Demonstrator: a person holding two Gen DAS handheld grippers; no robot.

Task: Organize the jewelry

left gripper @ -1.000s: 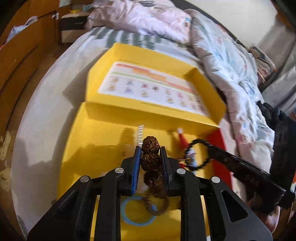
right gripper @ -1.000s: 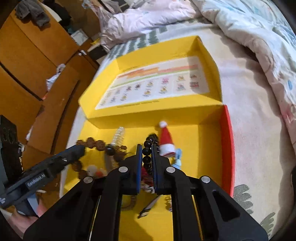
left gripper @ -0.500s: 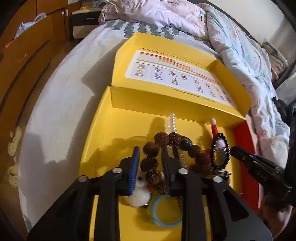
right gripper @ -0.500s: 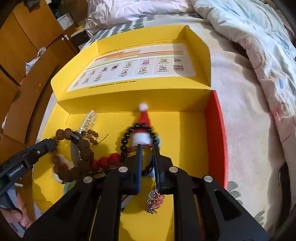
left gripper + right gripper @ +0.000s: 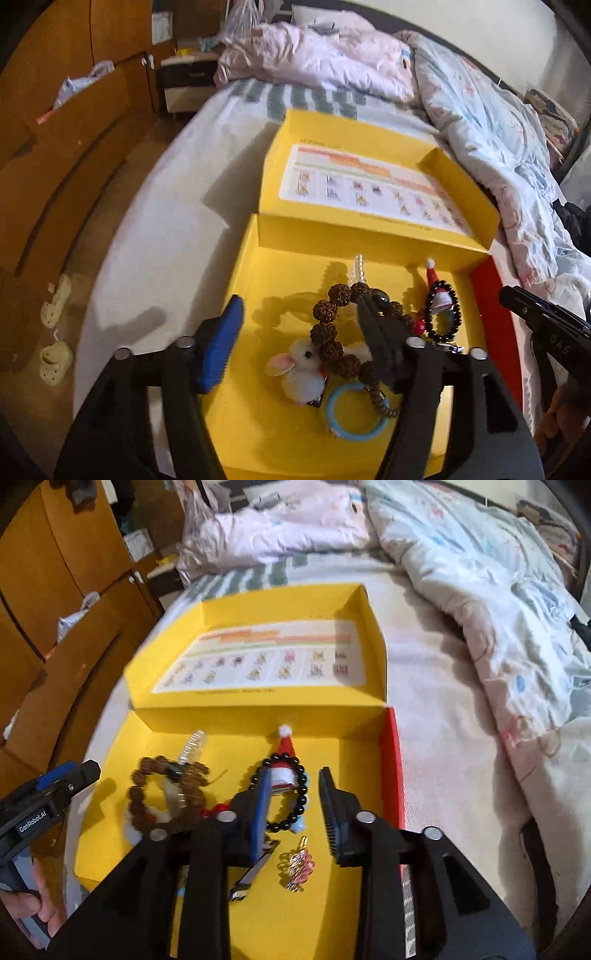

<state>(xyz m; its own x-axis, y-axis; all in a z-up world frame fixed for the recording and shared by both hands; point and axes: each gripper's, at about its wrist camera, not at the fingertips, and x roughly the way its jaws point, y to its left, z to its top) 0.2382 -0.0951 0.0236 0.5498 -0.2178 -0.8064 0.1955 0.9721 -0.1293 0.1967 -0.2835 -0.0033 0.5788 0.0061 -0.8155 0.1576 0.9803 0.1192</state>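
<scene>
Left claw (image 5: 299,321) spread wide, gripping nothing, hovering over the near left part of the yellow box (image 5: 255,266). Brown bracelet (image 5: 332,332) loose on the box floor, partly between the fingers and hard against the right one, draped over a white rabbit charm (image 5: 301,369). Blue ring (image 5: 354,411) just nearer than the rabbit, under the right finger. Pearl strand (image 5: 359,271) just beyond the bracelet, toward the back wall.

Right claw (image 5: 295,797) also spread wide and empty, over the right half of the box. Black bracelet (image 5: 295,797) flat on the floor, its far arc between the fingertips, its left side hidden behind the blue-padded left finger. Santa hat charm (image 5: 285,755) inside and beyond that loop. Pink-and-gold charm (image 5: 295,867) nearer, in the gap between the fingers. Metal clip (image 5: 255,871) beside it, to the left.

Open lid (image 5: 258,657) with a printed sheet folded back beyond; red side wall (image 5: 390,768) at right. Box resting on a bed (image 5: 443,720), crumpled quilt (image 5: 498,572) beyond.
</scene>
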